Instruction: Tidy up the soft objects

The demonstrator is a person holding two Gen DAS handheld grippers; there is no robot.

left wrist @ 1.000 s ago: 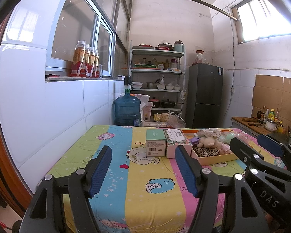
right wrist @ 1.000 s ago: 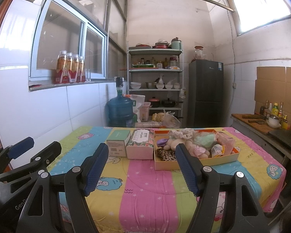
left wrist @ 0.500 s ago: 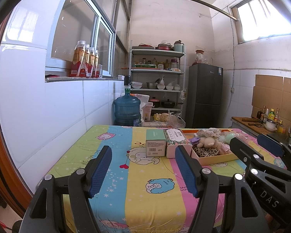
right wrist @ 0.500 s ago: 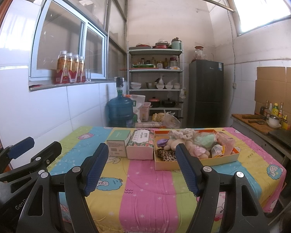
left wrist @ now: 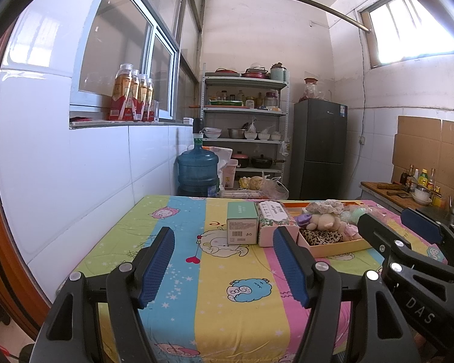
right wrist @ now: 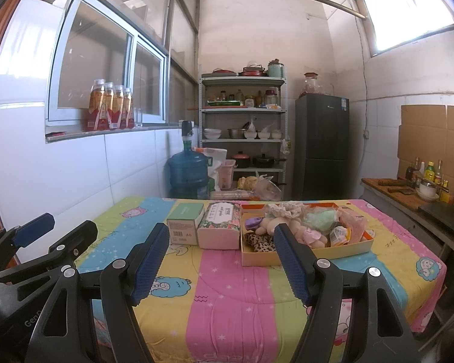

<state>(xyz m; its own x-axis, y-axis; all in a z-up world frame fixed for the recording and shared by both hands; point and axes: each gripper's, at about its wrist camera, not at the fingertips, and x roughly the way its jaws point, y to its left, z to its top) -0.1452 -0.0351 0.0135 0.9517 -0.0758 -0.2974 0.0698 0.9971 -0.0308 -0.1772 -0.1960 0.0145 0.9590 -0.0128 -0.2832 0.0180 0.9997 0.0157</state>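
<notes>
A shallow beige cardboard tray (right wrist: 305, 255) full of soft plush toys (right wrist: 290, 227) stood on the striped cartoon-cloth worktop (right wrist: 233, 287), just beside a pink floral box (right wrist: 219, 227) and a green box (right wrist: 184, 222). The left gripper (left wrist: 224, 260) and the right gripper (right wrist: 221, 260) hovered near the front edge, well apart from the tray. Their blue-padded fingers (right wrist: 149, 264) were wide and held nothing.

"DAS" stands in pale letters on the black right gripper (left wrist: 414, 227) body, lower right of the left wrist view. "Gen" shows on the left gripper (right wrist: 54, 227) body, lower left of the right wrist view
</notes>
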